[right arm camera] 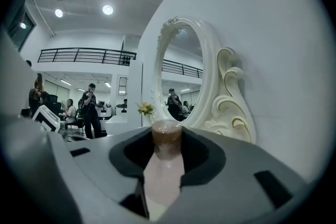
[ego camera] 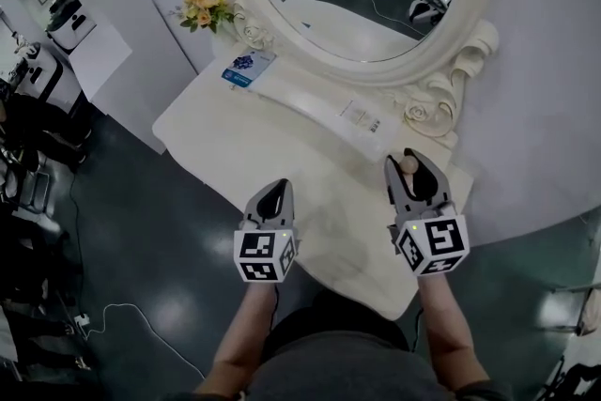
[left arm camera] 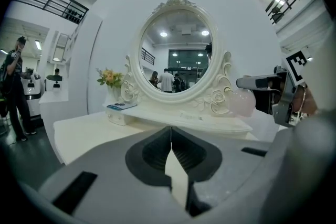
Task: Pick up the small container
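**Right claw** (ego camera: 410,166): mine, jaws part-spread and pinching the container (right arm camera: 166,162). It is a pale pink bottle with a brown cap, upright between the pads. Seen from my left gripper view, it hangs (left arm camera: 242,103) clear of the tabletop, just in front of the mirror's carved scroll.

**Left claw** (ego camera: 274,192): mine, jaws pressed together at the tips with nothing between them (left arm camera: 170,140). It hovers over the table's near edge, beside the right claw but apart from it.

**Table** (ego camera: 310,166): a cream-white dressing table with a smooth top. A raised ledge (ego camera: 331,113) runs along its back under the mirror.

**Mirror** (ego camera: 338,23): oval, in an ornate white frame with rose carvings at the base. My right claw is reflected in the glass.

**On the ledge:** a blue-printed card (ego camera: 249,69) at the left end. Yellow flowers (ego camera: 205,11) stand beyond it, beside the frame.

**Wall** (ego camera: 549,108): plain white, behind the mirror.

**Floor** (ego camera: 141,230): dark grey and glossy, with a white cable (ego camera: 122,315) trailing across it on my left.

**Room:** large and brightly lit, with round ceiling lights (right arm camera: 107,9) and a railed balcony (right arm camera: 84,55). People (right arm camera: 90,107) stand well away, and white equipment sits at the far left.
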### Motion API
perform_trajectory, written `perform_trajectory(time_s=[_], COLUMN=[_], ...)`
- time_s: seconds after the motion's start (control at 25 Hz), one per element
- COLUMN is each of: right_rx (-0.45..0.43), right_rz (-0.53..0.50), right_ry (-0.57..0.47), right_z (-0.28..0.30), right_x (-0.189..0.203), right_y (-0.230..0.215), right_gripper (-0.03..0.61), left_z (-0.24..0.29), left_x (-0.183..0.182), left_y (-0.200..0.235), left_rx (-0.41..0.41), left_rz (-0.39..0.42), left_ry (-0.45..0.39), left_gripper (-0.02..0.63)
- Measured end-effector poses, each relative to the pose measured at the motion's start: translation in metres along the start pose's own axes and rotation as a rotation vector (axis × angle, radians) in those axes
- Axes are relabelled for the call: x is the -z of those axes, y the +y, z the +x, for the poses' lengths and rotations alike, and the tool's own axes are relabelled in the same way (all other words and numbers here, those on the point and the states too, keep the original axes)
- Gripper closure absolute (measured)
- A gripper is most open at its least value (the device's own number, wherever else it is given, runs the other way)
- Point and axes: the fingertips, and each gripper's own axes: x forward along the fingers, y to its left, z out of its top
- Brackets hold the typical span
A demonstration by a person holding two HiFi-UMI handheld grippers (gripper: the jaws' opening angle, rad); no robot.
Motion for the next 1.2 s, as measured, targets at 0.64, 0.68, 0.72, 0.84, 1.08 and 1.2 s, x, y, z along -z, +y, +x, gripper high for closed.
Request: perform_trajectory(time_s=[0.64, 0.68, 0.72, 0.84, 1.08, 1.2], right_rx=[-0.064, -0.067, -0.071, -0.08, -0.093, -0.098], right_rz=[0.011, 0.013, 0.015, 0.02, 0.027, 0.028], right_ry=[-0.018, -0.016, -0.013, -0.01, -0.008, -0.01], right_z=[-0.022, -0.024, -0.025, -0.03, -0.039, -0.044], right_x=[-0.008, -0.008, -0.007, -0.006, -0.003, -0.003], right_y=[0.048, 0.051, 0.054, 0.06, 0.069, 0.071], right_gripper=[0.434, 0.434, 0.434, 0.434, 0.434, 0.434], left_z=[-0.035, -0.038, -0.041, -0.049, -0.063, -0.068], left_x=[0.002, 0.003, 0.004, 0.006, 0.01, 0.01], left_y=[0.019, 0.02, 0.021, 0.024, 0.028, 0.028], left_rx=[-0.045, -0.048, -0.052, -0.064, -0.084, -0.089], left_rz=[-0.012, -0.013, -0.015, -0.017, -0.021, -0.022], left_ry=[-0.028, -0.027, -0.026, -0.028, -0.03, -0.035], left_gripper=[0.606, 0.606, 0.606, 0.606, 0.606, 0.606])
